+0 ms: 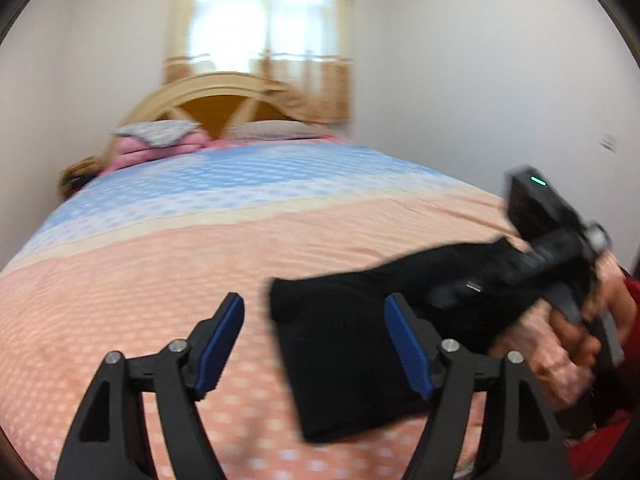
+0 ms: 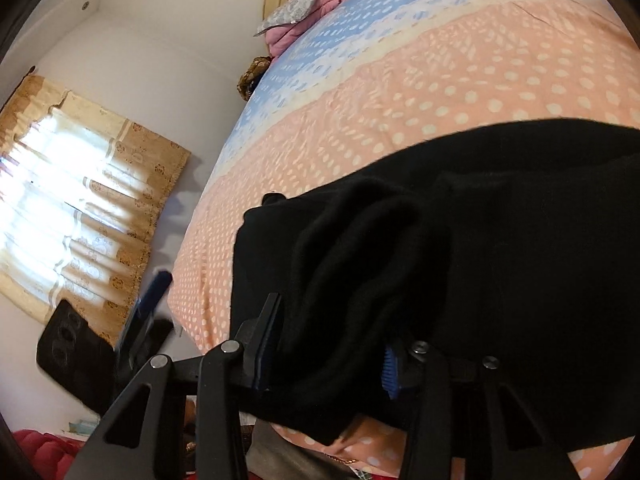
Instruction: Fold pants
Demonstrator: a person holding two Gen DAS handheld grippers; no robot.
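Pants (image 2: 500,208) bunched between right gripper (image 2: 328,344) jaws, clamped, left gripper (image 1: 316,340) jaws spread, empty, beside them

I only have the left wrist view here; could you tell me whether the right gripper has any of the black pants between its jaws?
Observer: Yes. In the right wrist view a thick bunch of the black pants sits between the right gripper's jaws.
Operator: Thank you. Are they pressing on it?
Observer: The fabric hides one blue pad almost entirely, so I cannot tell.
Operator: And my left gripper from there?
Observer: The left gripper appears blurred beyond the bed's edge, against the curtain.
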